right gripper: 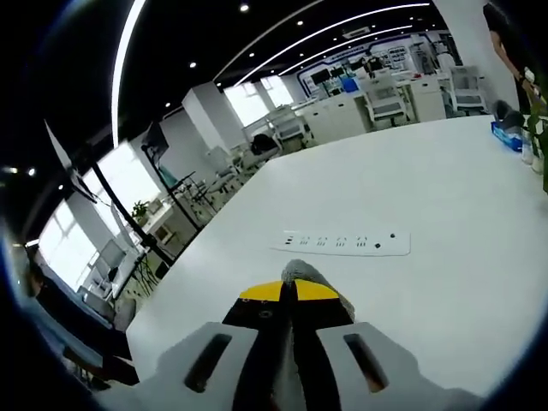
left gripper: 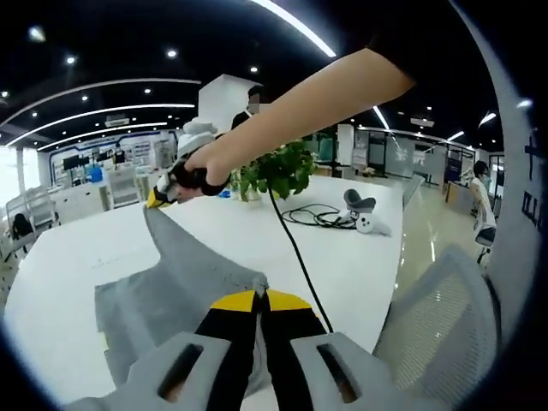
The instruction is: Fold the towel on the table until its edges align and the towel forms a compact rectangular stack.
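A grey towel (left gripper: 175,287) lies partly on the white table (left gripper: 77,257), lifted at two corners. My left gripper (left gripper: 259,296) is shut on its near corner at the bottom of the left gripper view. The right gripper (left gripper: 157,199), held in a person's hand, is shut on the far corner and pulls it up into a peak. In the right gripper view a small tuft of the grey towel (right gripper: 301,272) sticks out past the closed yellow-tipped jaws of my right gripper (right gripper: 289,291), above the table (right gripper: 445,223).
A white power strip (right gripper: 342,243) lies ahead of the right gripper. A potted plant (left gripper: 278,169), a black cable (left gripper: 295,248) with a coil, and a white device (left gripper: 366,214) sit on the table's far side. A mesh chair back (left gripper: 437,317) stands right. A tissue box (right gripper: 509,134) is far right.
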A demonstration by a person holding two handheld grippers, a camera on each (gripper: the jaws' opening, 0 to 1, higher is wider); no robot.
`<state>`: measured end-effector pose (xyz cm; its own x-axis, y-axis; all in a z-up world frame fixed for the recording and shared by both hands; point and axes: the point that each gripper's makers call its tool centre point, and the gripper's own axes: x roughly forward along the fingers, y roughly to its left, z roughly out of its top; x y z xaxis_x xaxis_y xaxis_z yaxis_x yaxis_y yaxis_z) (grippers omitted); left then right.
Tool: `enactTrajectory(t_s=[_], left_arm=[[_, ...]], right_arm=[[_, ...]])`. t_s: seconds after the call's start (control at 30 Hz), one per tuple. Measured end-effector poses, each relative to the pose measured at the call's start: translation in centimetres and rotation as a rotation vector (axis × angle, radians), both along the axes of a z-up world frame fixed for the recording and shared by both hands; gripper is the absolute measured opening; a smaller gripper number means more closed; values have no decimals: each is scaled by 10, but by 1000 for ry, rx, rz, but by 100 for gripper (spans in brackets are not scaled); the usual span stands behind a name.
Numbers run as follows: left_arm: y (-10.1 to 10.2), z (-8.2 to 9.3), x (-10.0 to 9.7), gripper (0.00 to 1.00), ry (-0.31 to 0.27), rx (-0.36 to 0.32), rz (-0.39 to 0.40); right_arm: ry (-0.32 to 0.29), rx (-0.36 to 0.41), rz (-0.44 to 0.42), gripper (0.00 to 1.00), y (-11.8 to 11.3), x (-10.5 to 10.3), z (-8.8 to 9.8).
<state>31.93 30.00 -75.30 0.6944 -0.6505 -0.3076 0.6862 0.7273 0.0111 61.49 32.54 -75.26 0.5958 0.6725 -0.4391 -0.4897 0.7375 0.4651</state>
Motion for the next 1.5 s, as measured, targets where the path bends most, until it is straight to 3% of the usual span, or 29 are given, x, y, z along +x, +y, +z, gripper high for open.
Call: enactTrajectory(t_s=[0.4, 1.5], left_arm=[[37, -5, -5, 3, 56, -56, 134], [97, -34, -15, 3, 204, -135, 388]], right_arm=[[7, 18, 20, 0, 22, -5, 4], [43, 47, 68, 0, 73, -16, -4]])
